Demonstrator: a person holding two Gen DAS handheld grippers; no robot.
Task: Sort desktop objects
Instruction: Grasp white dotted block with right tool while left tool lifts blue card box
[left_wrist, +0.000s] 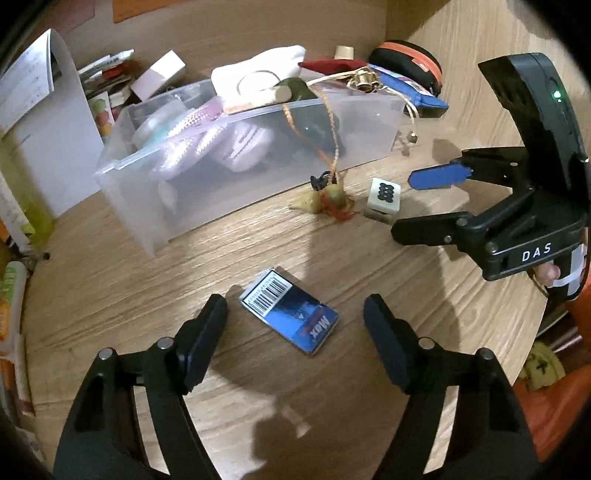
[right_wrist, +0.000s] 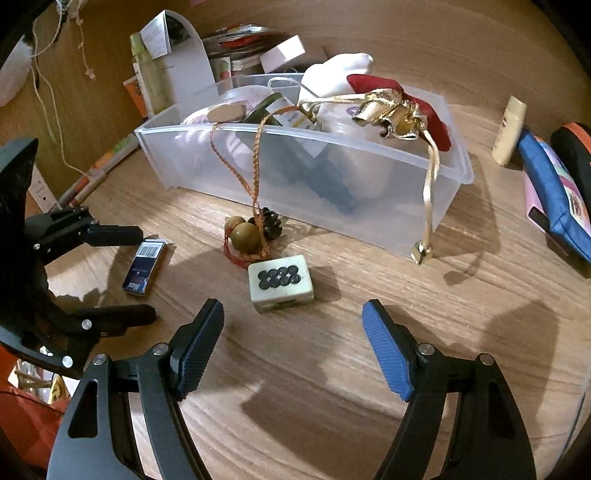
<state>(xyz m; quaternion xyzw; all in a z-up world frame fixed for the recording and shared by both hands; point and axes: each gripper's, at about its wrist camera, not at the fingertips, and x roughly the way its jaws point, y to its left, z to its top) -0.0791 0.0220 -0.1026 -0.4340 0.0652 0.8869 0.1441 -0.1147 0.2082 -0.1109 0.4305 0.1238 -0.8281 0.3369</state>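
A small blue box with a barcode (left_wrist: 290, 312) lies flat on the wooden table between the open fingers of my left gripper (left_wrist: 295, 314); it also shows in the right wrist view (right_wrist: 144, 267). A white tile block with black dots (right_wrist: 280, 282) sits just ahead of my open, empty right gripper (right_wrist: 293, 321); it also shows in the left wrist view (left_wrist: 384, 197). My right gripper shows in the left wrist view (left_wrist: 410, 203), my left gripper in the right wrist view (right_wrist: 142, 273). A clear plastic bin (right_wrist: 369, 192) full of items stands behind.
A braided cord with wooden beads and a pine cone (right_wrist: 255, 229) hangs from the bin onto the table. A gold ribbon with a bell (right_wrist: 423, 253) hangs over the bin's right end. A blue pouch (right_wrist: 554, 195), a cream tube (right_wrist: 509, 129) and papers (right_wrist: 184, 62) lie around.
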